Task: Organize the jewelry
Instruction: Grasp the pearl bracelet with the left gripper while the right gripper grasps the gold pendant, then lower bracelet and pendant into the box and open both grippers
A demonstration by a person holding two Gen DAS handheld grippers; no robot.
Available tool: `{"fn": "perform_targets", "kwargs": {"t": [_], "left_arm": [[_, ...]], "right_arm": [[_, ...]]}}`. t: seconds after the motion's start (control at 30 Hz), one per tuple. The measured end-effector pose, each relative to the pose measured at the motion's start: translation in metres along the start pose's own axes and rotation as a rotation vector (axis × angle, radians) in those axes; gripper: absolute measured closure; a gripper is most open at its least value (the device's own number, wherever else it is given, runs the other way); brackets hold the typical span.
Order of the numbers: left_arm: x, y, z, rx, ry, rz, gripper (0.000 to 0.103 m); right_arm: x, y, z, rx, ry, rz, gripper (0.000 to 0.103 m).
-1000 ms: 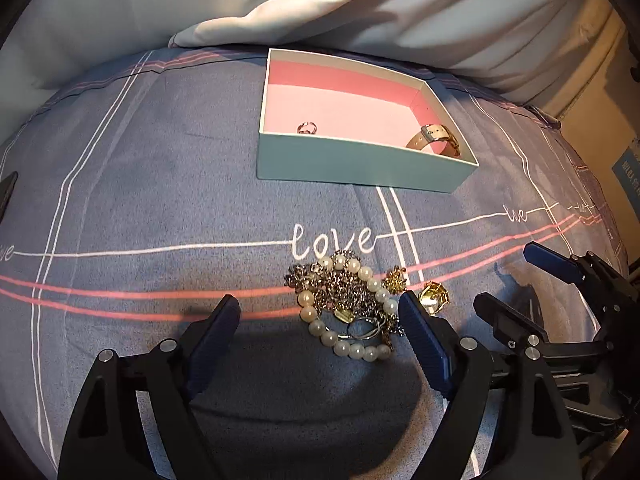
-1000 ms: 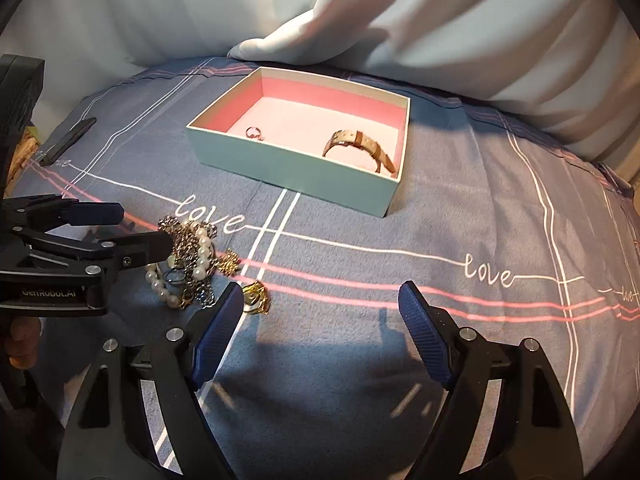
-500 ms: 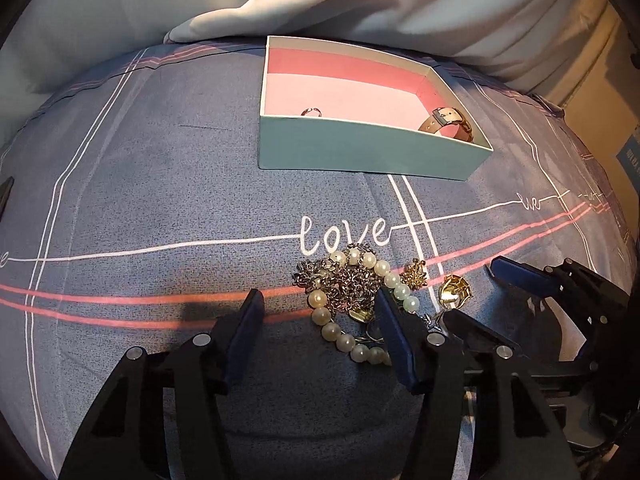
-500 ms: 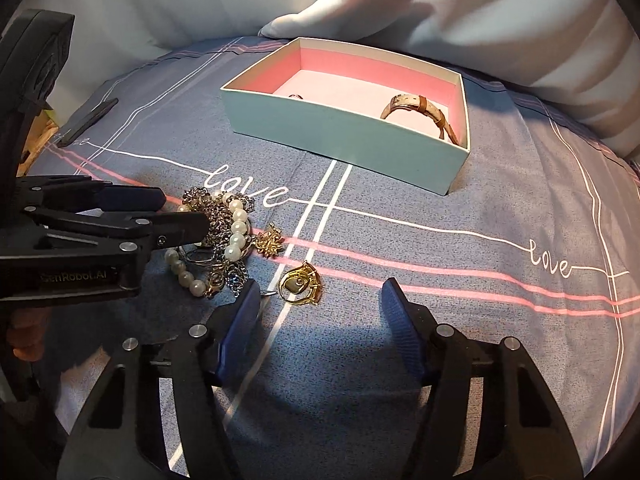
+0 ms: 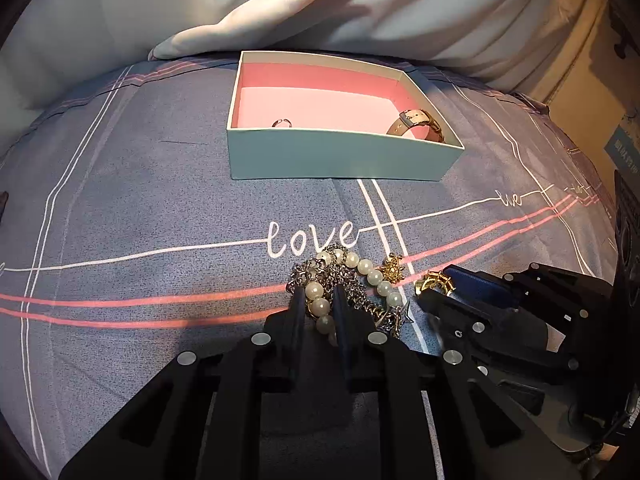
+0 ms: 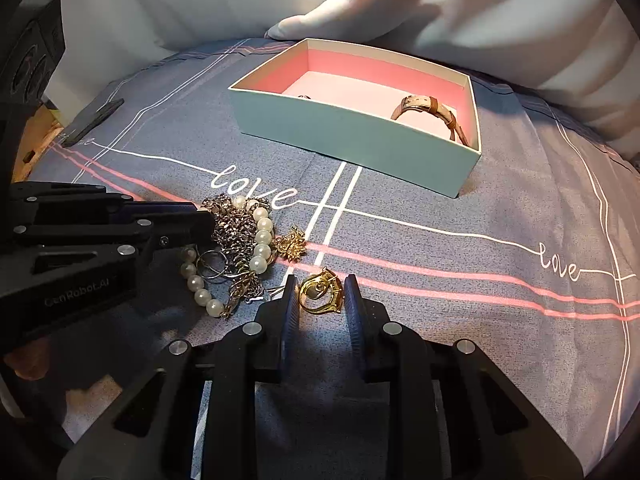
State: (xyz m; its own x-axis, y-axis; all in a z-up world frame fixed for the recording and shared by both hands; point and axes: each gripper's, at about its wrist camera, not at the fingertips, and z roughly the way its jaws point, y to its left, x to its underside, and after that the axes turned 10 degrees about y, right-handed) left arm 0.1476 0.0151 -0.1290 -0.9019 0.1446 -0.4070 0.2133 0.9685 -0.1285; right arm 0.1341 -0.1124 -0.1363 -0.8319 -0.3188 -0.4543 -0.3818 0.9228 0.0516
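A tangle of a pearl bracelet, silver chains and a gold brooch lies on the blue sheet below the word "love". My left gripper is closing, and its pads press the pearl strand from both sides. A gold ring lies just right of the tangle. My right gripper is closing on it, pads at its sides. Behind stands the teal box with a pink lining, holding a small ring and a tan watch.
White bedding is heaped behind the box. A dark flat object lies at the sheet's far left edge. The two grippers sit close side by side, the left gripper reaching into the tangle.
Both grippers went from wide open to nearly closed. The left jaws came in around the pearl strand, the right jaws around the gold ring. Neither hand shifted much.
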Motion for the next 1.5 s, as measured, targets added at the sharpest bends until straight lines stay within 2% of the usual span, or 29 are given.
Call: {"fn": "perform_targets", "kwargs": {"t": [0.53,1.1,1.5], "left_arm": [[-0.020,-0.029,-0.085,0.017,-0.209,0.072,0.089],[-0.055,-0.039,-0.136,0.024,-0.347,0.076,0.089],[-0.094,-0.041,-0.157,0.003,-0.421,0.048,0.089]], "right_arm": [[-0.022,0.007,-0.067,0.004,-0.159,-0.018,0.079],[-0.062,0.002,-0.112,0.038,-0.265,-0.026,0.079],[-0.106,-0.013,-0.123,0.063,-0.281,-0.003,0.079]]}}
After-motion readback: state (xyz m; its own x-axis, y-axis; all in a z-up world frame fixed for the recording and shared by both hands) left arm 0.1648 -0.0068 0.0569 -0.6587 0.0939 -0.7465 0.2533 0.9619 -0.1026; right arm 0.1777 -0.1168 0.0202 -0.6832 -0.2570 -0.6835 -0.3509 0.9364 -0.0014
